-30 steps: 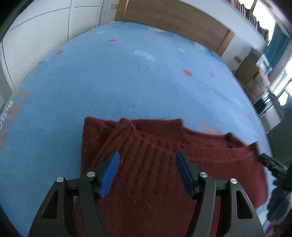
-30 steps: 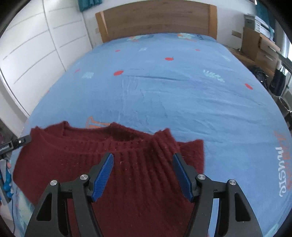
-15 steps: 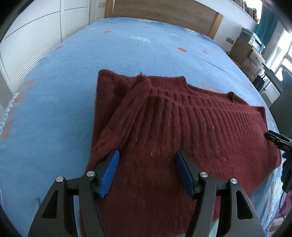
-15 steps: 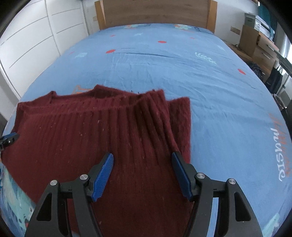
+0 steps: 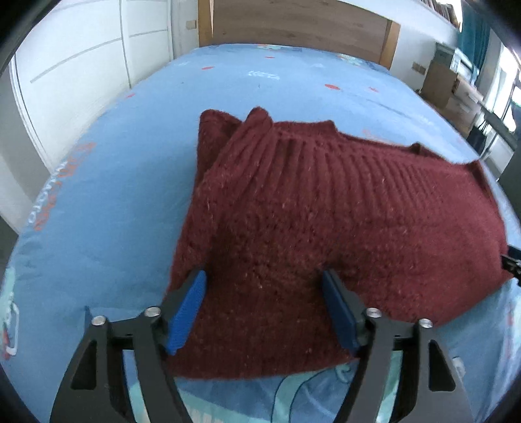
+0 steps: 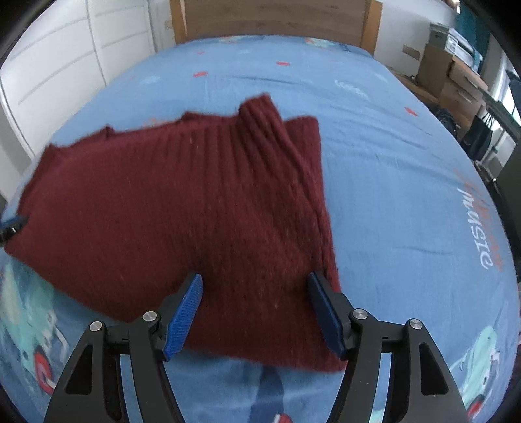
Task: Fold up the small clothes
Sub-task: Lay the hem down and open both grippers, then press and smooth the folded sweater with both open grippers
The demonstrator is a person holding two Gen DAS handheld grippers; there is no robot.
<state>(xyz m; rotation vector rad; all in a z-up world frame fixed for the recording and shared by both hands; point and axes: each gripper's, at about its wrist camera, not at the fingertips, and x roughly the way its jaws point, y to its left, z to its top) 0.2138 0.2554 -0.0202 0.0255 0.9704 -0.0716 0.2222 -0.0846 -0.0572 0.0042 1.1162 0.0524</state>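
A dark red knitted sweater (image 5: 325, 214) lies folded flat on the blue bed sheet (image 5: 107, 182), its ribbed neck edge toward the headboard. It also shows in the right wrist view (image 6: 182, 208). My left gripper (image 5: 263, 312) is open and empty, its blue pads above the sweater's near left part. My right gripper (image 6: 255, 312) is open and empty above the sweater's near right part. A tip of the other gripper shows at the right edge of the left view (image 5: 511, 260) and at the left edge of the right view (image 6: 11, 226).
The bed has a wooden headboard (image 6: 273, 16) at the far end. White wardrobe doors (image 5: 81, 71) stand on the left. Cardboard boxes and drawers (image 6: 456, 78) and dark bags (image 6: 482, 133) stand beside the bed on the right.
Both grippers have drawn back toward the bed's near edge, so the whole sweater shows, along with the sheet in front of it. Both stay open and the sweater lies still.
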